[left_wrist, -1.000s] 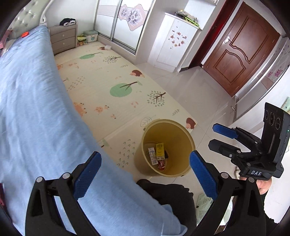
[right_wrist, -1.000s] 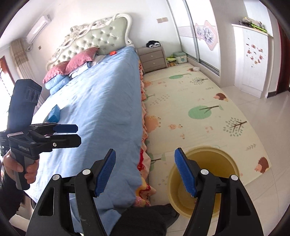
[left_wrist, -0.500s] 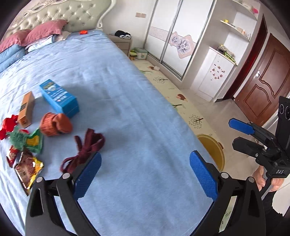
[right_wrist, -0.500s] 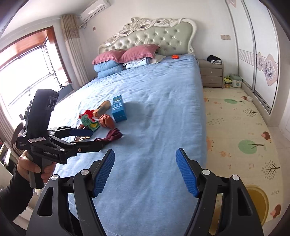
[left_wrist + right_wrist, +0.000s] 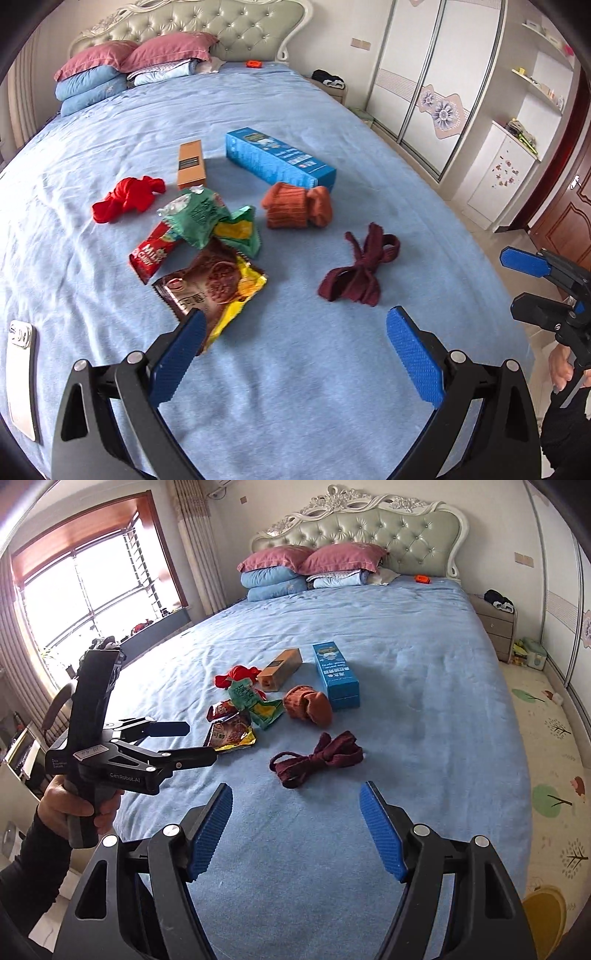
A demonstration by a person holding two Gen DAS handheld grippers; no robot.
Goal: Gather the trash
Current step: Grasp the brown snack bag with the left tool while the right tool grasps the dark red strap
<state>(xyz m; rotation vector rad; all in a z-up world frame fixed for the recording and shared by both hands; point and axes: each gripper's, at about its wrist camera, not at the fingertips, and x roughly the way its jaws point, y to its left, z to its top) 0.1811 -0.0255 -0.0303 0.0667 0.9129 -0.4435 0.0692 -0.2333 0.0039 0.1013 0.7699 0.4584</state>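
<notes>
Trash lies on the blue bed [image 5: 332, 387]: a brown-and-yellow snack wrapper [image 5: 212, 286], a green wrapper [image 5: 199, 216], a red wrapper [image 5: 153, 253], an orange box [image 5: 191, 164] and a blue box [image 5: 279, 158]. The brown wrapper [image 5: 232, 733] and the blue box [image 5: 336, 674] also show in the right wrist view. My left gripper [image 5: 295, 354] is open and empty, just short of the brown wrapper. My right gripper [image 5: 297, 830] is open and empty, above the bed near a maroon sock [image 5: 317, 762]. A yellow bin [image 5: 545, 914] stands on the floor at the right.
Socks lie among the trash: red [image 5: 125, 197], rust orange [image 5: 297, 206] and maroon [image 5: 360, 271]. Pillows [image 5: 310, 566] are stacked at the headboard. A white device [image 5: 20, 373] lies near the bed's left edge. A nightstand [image 5: 496, 622] and play mat [image 5: 546, 738] are on the right.
Both grippers have swung from the bin and floor to the bed. The trash pile is now close in front of the left gripper. Both stay open.
</notes>
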